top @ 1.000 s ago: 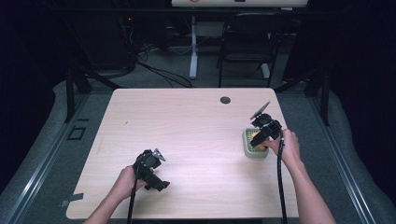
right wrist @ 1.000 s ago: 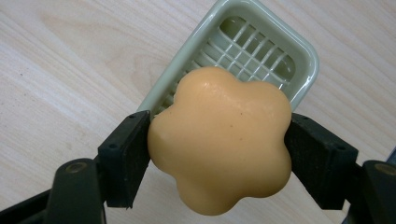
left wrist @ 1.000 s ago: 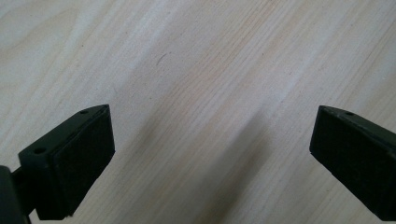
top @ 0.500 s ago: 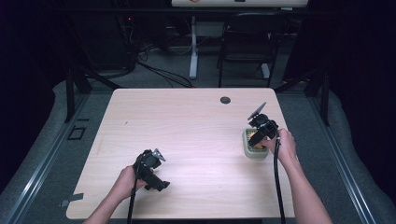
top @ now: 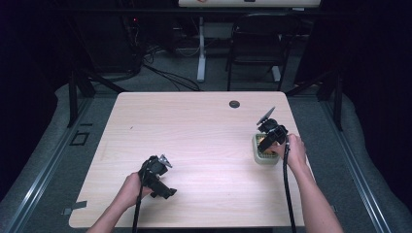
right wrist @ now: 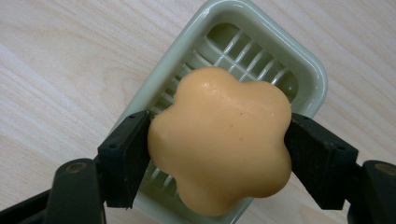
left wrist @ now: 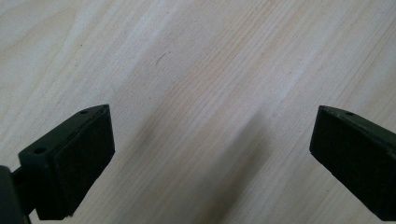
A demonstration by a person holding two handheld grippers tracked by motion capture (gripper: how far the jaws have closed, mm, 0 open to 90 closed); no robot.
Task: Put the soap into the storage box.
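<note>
An orange flower-shaped soap is clamped between the pads of my right gripper, held just over a pale green soap dish with a slatted bottom. From above, that right gripper sits over the dish near the table's right edge, the soap just visible as an orange spot. My left gripper rests low at the front left of the table, its jaws wide apart. In the left gripper view its pads frame bare wood with nothing between them.
The light wooden table has a dark cable grommet near its far edge. Cables trail from both grippers toward the front. A chair and desk legs stand on the floor beyond the table.
The right gripper with the soap has shifted slightly over the dish. The left gripper has stayed where it was.
</note>
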